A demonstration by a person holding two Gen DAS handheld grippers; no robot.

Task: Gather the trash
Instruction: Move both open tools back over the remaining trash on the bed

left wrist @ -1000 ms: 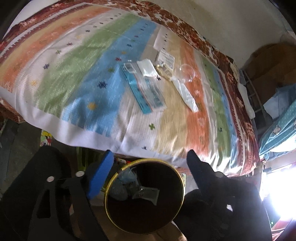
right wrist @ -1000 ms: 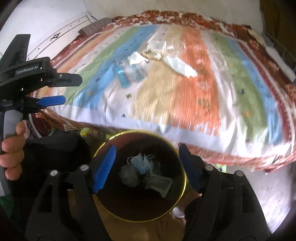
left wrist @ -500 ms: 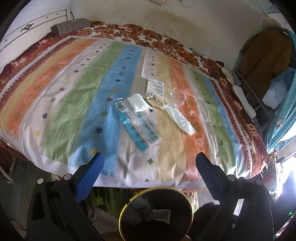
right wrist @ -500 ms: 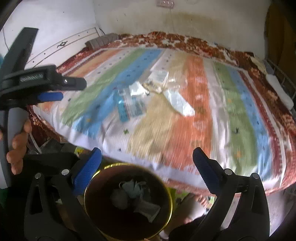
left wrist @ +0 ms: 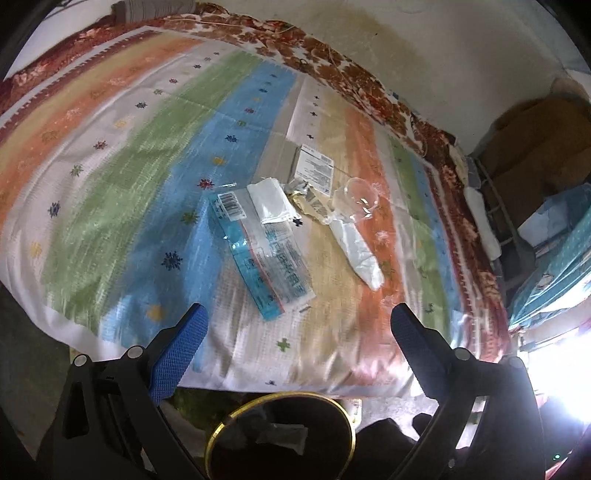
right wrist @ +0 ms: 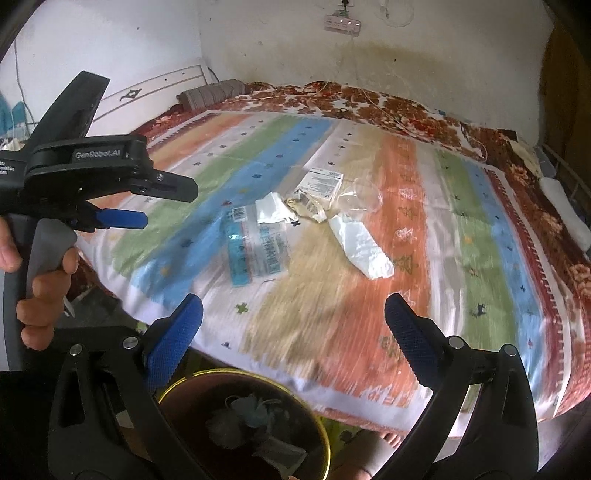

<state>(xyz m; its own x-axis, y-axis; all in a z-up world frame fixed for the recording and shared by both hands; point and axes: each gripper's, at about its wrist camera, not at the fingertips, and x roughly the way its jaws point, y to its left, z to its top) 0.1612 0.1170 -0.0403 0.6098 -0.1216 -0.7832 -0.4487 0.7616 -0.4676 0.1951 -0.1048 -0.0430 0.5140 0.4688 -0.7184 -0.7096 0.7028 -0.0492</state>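
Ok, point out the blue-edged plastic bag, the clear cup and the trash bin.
blue-edged plastic bag [left wrist: 264, 245]: left wrist view, its clear middle.
clear cup [left wrist: 357, 198]: left wrist view, its rim.
trash bin [right wrist: 320, 435]: right wrist view, its gold rim.

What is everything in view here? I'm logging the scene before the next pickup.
Blue and clear plastic packet with barcode: one, bedspread centre.
White flat pouch: one, overlapping the packet's far end.
White printed label card: one, behind the pouch.
Crumpled gold foil wrapper: one, between card and pouch.
Clear plastic cup: one, on its side, right of the foil.
White crumpled wrapper: one, nearer than the cup.
Striped multicolour bedspread: one, covering the bed.
Dark round bin with gold rim: one, on the floor before the bed, trash inside.
White power strip: one, on the wall.
Left gripper: black, blue pads, open.
Right gripper: same, open.
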